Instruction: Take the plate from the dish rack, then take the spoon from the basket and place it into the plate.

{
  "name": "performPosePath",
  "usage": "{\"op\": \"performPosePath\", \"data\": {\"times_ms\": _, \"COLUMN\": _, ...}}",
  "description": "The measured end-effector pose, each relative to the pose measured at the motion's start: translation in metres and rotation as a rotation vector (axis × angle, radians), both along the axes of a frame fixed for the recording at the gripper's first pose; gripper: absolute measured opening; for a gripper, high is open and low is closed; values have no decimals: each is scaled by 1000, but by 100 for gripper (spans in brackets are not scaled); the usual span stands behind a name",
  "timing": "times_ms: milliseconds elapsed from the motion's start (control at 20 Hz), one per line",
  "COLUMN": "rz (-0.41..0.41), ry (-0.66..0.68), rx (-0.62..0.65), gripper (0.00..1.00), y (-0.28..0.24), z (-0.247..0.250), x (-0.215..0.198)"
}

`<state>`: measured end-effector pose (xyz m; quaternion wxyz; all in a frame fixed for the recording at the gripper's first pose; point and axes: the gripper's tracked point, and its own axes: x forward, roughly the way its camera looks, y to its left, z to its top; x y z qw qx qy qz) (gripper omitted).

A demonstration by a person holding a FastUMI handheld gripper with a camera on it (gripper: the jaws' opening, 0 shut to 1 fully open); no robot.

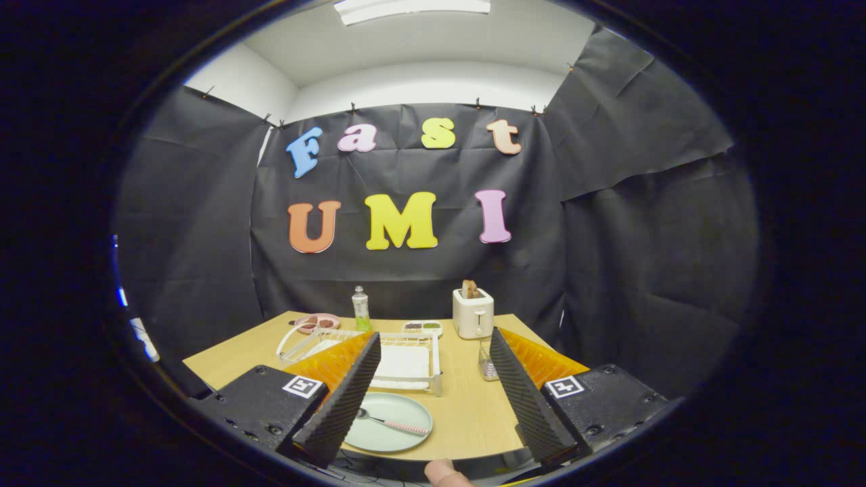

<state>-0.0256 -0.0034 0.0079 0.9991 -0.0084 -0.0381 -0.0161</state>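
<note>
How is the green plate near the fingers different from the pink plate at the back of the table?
The green plate lies between the open fingers near the table's front edge; the pink plate sits far beyond them, behind the dish rack. The green plate holds a spoon; the pink plate holds dark food. Both are round and lie flat on the table.

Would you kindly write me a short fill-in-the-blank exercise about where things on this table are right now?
1. The spoon lies on the ____, between the open fingers of the gripper.
2. The white dish rack stands just ____ the plate.
3. A slice of ____ sticks up from the toaster.
4. The bottle has a ____ cap.

Missing words: plate; beyond; toast; white
</note>
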Motion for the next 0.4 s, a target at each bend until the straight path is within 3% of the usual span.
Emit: {"op": "performPosePath", "data": {"times_ms": 400, "rz": 3, "ry": 24, "rx": -11, "gripper": 100, "y": -6, "z": -3, "x": 0}}
